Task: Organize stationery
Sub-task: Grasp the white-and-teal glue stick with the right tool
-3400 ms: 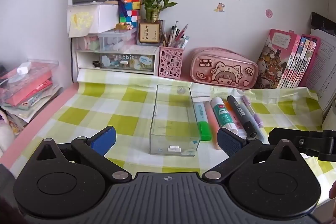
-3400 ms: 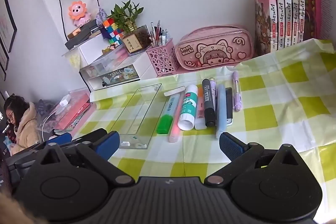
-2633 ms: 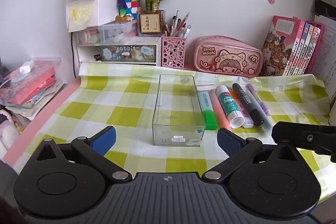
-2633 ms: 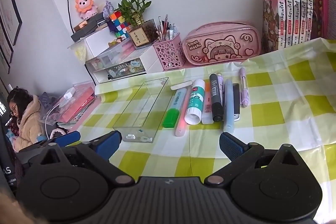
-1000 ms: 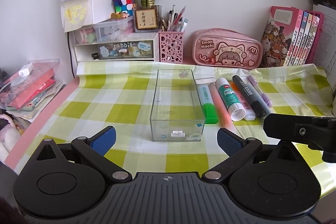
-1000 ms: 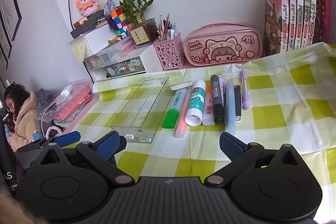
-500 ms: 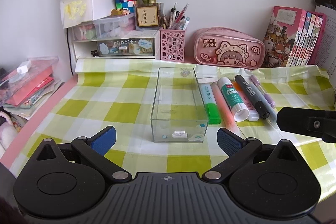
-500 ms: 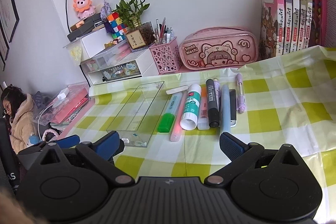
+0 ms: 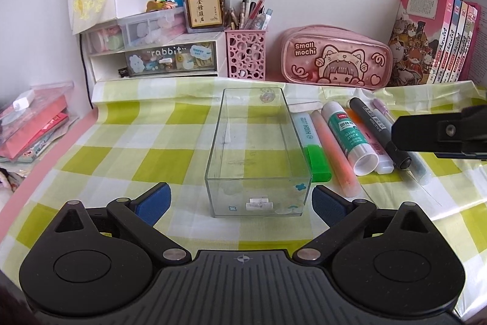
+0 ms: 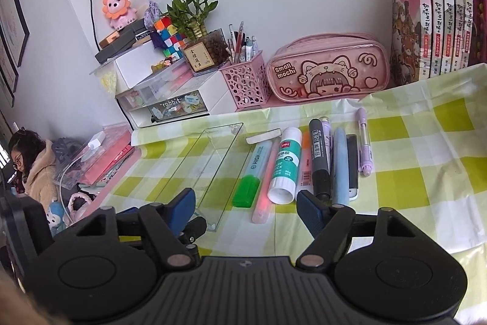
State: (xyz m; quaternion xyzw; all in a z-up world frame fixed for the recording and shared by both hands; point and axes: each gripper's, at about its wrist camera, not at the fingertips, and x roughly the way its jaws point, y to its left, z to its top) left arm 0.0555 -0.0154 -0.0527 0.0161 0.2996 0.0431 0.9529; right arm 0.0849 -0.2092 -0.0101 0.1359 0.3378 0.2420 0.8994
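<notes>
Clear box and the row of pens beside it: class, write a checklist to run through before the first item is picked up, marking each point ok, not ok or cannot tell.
1. Clear box upright, open at the top: ok.
2. Box holds no stationery yet: ok; only small stickers show on its front wall.
3. Right gripper open, holding nothing: ok.
4. Left gripper open, holding nothing: ok.
5. Items apart enough to grip one alone: not ok; glue stick, pink highlighter and black marker lie side by side, touching or nearly so.
6. Green highlighter clear of the box wall: cannot tell.
</notes>
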